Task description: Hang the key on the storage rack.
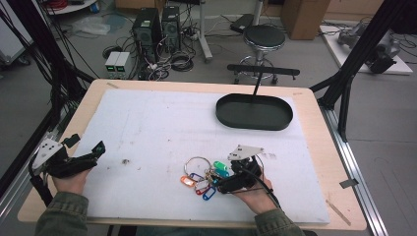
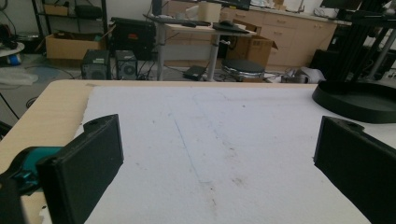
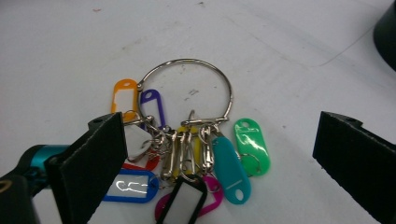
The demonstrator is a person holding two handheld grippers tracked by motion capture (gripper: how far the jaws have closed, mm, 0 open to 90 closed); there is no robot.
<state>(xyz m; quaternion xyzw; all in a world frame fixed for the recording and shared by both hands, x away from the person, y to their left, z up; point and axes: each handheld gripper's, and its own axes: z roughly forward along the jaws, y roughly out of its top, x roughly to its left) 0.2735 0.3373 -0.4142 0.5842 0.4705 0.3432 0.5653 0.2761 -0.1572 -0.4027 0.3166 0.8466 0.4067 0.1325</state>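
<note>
Key ring (image 3: pixel 186 88) with its bunch of coloured tags (image 3: pixel 196 158) lay flat on the white mat (image 1: pixel 162 128), near the front edge, right of centre. My right gripper (image 1: pixel 227 181) sat just beside it, jaws spread wide, nothing clamped. In the right gripper view the tags sat between the two black jaws and low down; the left jaw overlapped the blue tag (image 3: pixel 133 185) and the white one, the right jaw stood well apart from the green tag (image 3: pixel 252 145). Ring loop pointed away from the jaws. Couldn't tell if either jaw touched the tags. My left gripper (image 1: pixel 96 150) was at the mat's left edge, well apart from the keys, jaws apart, bare mat between them. Black oval tray (image 1: pixel 254 112) sat at the far right of the mat.
</note>
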